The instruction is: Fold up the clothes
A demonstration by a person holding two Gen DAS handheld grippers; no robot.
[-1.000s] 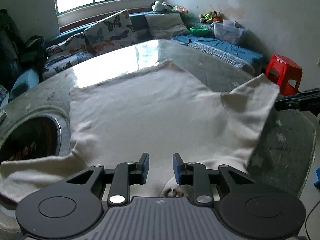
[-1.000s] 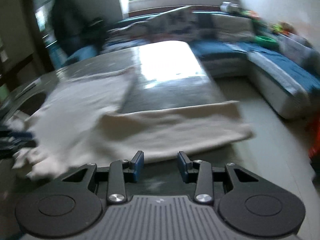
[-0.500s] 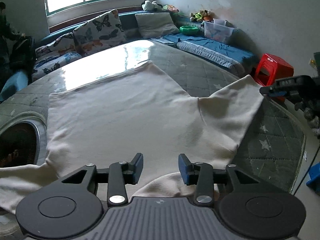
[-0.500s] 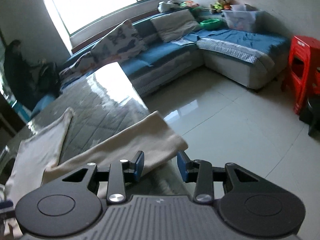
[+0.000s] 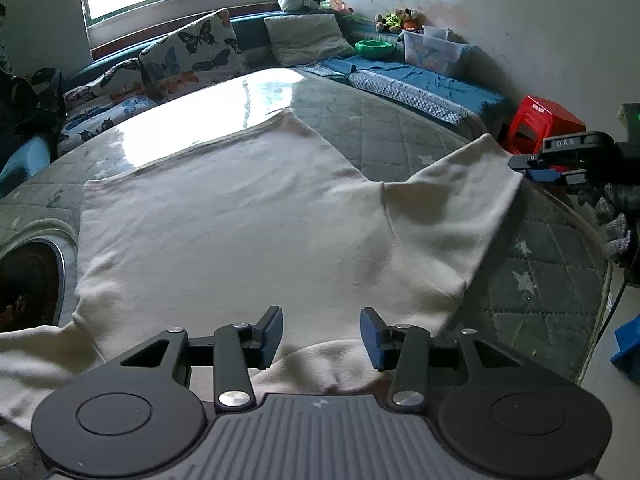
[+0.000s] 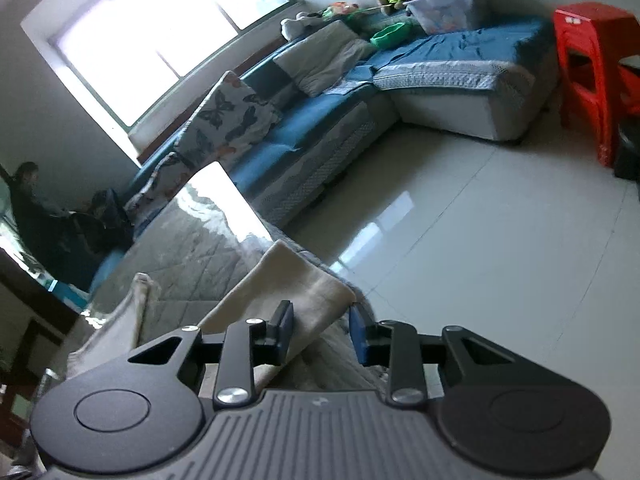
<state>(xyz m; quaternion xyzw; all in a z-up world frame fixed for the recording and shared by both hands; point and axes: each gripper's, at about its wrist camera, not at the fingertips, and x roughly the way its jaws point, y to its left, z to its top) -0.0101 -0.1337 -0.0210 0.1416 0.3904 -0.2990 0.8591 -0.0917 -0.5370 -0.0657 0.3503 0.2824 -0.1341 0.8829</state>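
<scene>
Cream-white short-sleeved cotton T-shirt [image 5: 240, 216] lay spread flat, neck end nearest the left cam, on the grey-green quilted star-print table cover [image 5: 532, 280]; hem ran across the far side, where the cover went glossy under window glare. One sleeve [image 5: 452, 216] stretched out toward the cover's right edge, the other draped off its left side past a dark round opening [image 5: 24, 280].

Left gripper [image 5: 321, 334] hovered just above the shirt's neck end – blue-padded fingers [image 5: 370, 338] spread wide, nothing between them, no contact w/ fabric visible.

Right gripper [image 6: 320, 330] sat at the sleeve's cuff, by the cover's right edge; jaws apart too, left finger over the cloth, right finger [image 6: 358, 334] beyond the cuff's corner. Cuff end [image 6: 296, 288] lay between and ahead of the fingers, not pinched. Same gripper seen from the left cam as a black tool w/ blue tips [image 5: 560, 158] just beside the sleeve end – touching or not, cannot tell.

Beyond the cover's far side: blue L-shaped sofa [image 6: 460, 56] w/ butterfly-print cushions [image 5: 188, 52], green bowl [image 5: 374, 48], clear plastic storage box [image 5: 434, 50]. Red plastic stool [image 6: 588, 68] stood on pale glossy floor tiles [image 6: 460, 232], right of the cover.
</scene>
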